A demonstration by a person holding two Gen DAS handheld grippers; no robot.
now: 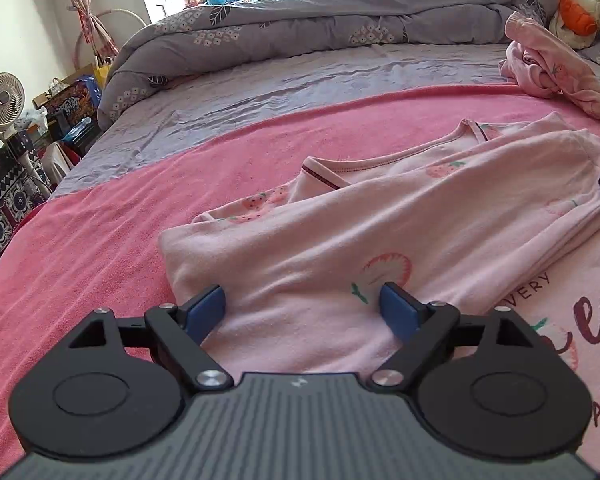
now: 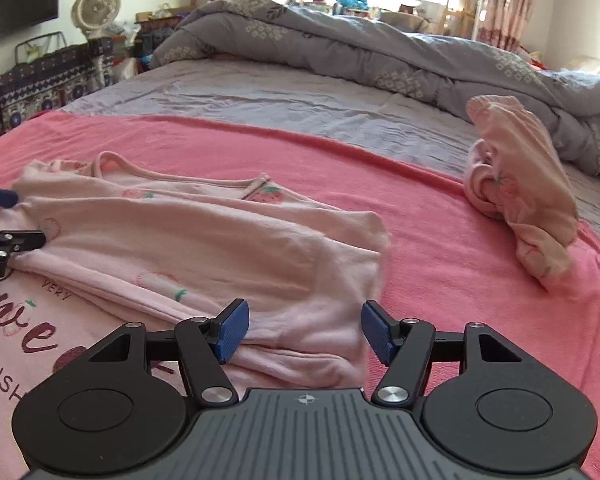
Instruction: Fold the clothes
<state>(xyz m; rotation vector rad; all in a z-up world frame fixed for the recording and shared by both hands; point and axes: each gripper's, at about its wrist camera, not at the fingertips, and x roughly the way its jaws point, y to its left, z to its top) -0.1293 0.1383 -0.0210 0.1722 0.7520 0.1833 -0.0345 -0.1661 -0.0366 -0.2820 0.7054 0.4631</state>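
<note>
2 tongs are seen at the near edge of one pink shirt [image 1: 380, 216], which is spread on a pink blanket [image 1: 100, 240] across the bed [image 1: 260, 92]. The shirt's long axis is laid crosswise to both tongs, from one side to the other, with the neckline on the far side and a folded band of cloth nearest the tongs.

The left tongs [image 1: 302, 310] are set at the shirt's left end and are spread wide, with cloth lying between the 2 blue pads [image 1: 206, 306]; no pinch can be seen, and the pads appear only to rest against the fabric. The right tongs [image 2: 305, 330] are set at the opposite end, by the shirt's right corner [image 2: 374, 224], and are also spread, with the folded edge lying between the pads but not gripped. Each end is therefore nearer to its own hand, and neither has to reach across.

It is judged that the next move turns on this crosswise lie: the 2 ends are placed so that both can be taken at once and the near band carried away toward the neckline, or one end brought over to the other. Which fold is meant cannot be told.

1 more pink garment [image 2: 528, 200] is left crumpled further off on the right, well apart from the shirt, and is nearer to the right hand. A grey quilt [image 2: 380, 52] is bunched along the far side.
</note>
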